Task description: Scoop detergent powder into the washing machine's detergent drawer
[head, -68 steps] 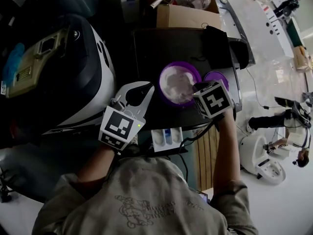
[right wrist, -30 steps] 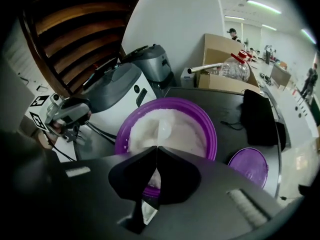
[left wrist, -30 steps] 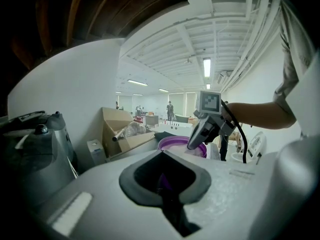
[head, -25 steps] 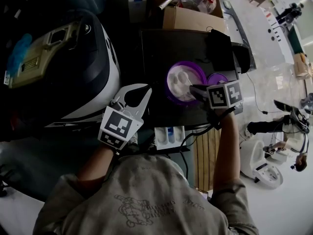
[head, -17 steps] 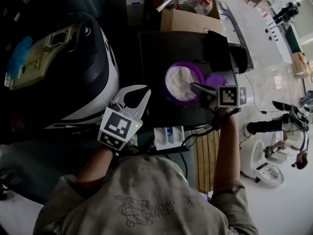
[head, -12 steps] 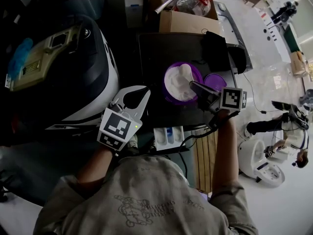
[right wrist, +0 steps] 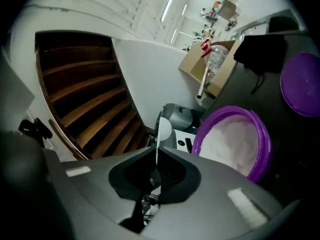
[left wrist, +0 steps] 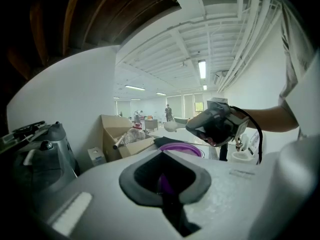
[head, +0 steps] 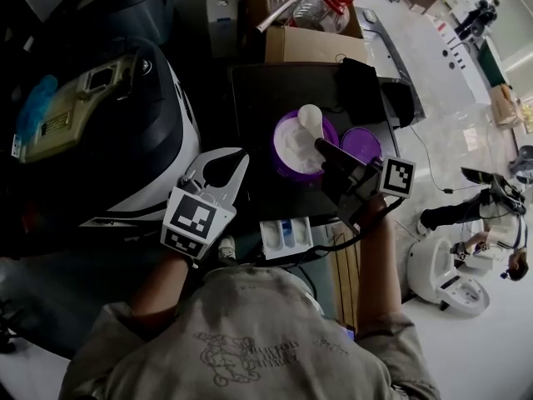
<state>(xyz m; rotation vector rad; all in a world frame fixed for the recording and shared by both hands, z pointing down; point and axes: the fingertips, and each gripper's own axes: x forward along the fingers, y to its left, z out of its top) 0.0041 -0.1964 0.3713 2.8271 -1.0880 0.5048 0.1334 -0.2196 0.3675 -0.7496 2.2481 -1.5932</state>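
1. The right gripper [head: 323, 147] had its jaws pinched on the thin handle of a white spoon [head: 311, 119]. The right gripper view showed the handle running straight up between them.
2. The spoon's bowl was in the air over the far rim of the purple tub [head: 283, 170], clear of the white detergent powder [head: 298, 147] inside. Whether the bowl carried powder could not be determined.
3. The tub stood uncovered on the dark top [head: 275, 86]. Its purple lid [head: 362, 144] lay flat just to its right.
4. The detergent drawer [head: 268, 242] was pulled out at the near edge of the dark top, nearer than the tub and slightly left of it. Its compartments faced up, and the spoon was well apart from it.
5. The left gripper [head: 241, 155] was left of the tub, apart from it. Its jaws were pressed together at the tips with nothing between them.
6. A cardboard box [head: 312, 40] stood at the far side of the dark top.
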